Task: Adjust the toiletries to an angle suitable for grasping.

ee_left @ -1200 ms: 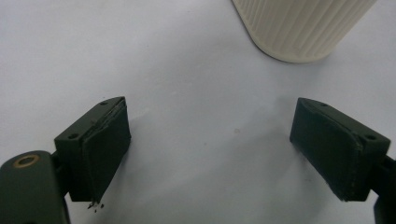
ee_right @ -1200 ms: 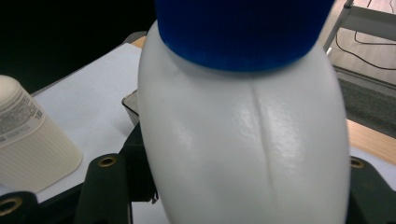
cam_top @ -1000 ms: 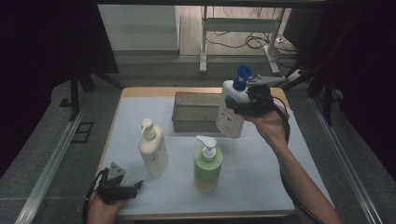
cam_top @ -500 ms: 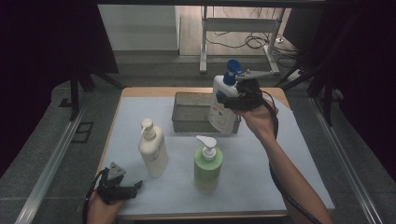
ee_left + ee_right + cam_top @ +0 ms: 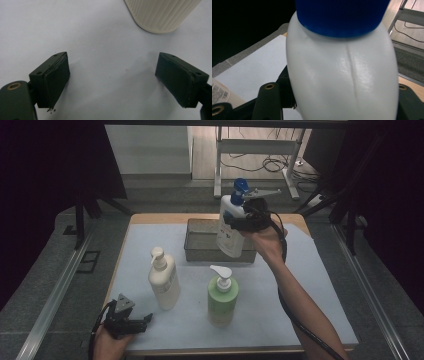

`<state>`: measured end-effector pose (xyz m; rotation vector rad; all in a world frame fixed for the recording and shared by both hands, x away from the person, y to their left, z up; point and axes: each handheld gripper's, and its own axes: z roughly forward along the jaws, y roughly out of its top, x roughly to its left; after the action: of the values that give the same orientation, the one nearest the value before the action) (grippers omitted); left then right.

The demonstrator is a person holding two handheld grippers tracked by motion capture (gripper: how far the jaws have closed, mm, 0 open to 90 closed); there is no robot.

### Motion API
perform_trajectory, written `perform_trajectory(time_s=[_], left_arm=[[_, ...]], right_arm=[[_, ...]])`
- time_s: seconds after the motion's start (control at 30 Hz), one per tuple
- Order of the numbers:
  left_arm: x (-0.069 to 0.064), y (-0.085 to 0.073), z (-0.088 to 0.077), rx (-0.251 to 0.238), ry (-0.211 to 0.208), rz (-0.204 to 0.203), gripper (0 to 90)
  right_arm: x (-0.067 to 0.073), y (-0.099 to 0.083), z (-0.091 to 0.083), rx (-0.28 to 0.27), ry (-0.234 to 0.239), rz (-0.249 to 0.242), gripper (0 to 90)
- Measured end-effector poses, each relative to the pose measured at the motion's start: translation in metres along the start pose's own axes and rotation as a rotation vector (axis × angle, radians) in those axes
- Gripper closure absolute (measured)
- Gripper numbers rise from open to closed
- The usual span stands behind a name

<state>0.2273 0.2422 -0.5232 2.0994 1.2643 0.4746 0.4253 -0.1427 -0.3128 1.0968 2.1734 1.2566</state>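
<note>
Gripping the white bottle (image 5: 231,227) with a blue pump top, the right tongs (image 5: 240,222) hold it tilted in the air above the grey basket (image 5: 200,251) at the back of the bench (image 5: 320,285). The left tongs (image 5: 142,321) rest wide and empty at the near edge, near the cream bottle (image 5: 164,279). A green bottle (image 5: 223,296) stands beside it.

White bottle (image 5: 231,227) with blue cap, cream bottle (image 5: 164,281), green bottle (image 5: 223,299), grey basket (image 5: 200,240).
</note>
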Motion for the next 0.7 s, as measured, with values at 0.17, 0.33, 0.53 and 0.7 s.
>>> perform_trajectory(time_s=[0.17, 0.33, 0.53, 0.7], left_arm=[[0.0, 0.0, 0.0, 0.0, 0.0, 0.0, 12.4], [0.0, 0.0, 0.0, 0.0, -0.001, -0.001, 12.4], [0.0, 0.0, 0.0, 0.001, -0.001, 0.0, 12.4], [0.0, 0.0, 0.0, 0.001, -0.001, -0.001, 12.3]], right_arm=[[0.001, 0.005, 0.009, 0.0, -0.014, 0.009, 40.4], [0.003, 0.009, 0.018, -0.002, -0.023, 0.014, 40.5], [0.004, 0.013, 0.027, -0.004, -0.038, 0.015, 40.5], [0.004, 0.017, 0.034, -0.011, -0.048, 0.021, 40.5]])
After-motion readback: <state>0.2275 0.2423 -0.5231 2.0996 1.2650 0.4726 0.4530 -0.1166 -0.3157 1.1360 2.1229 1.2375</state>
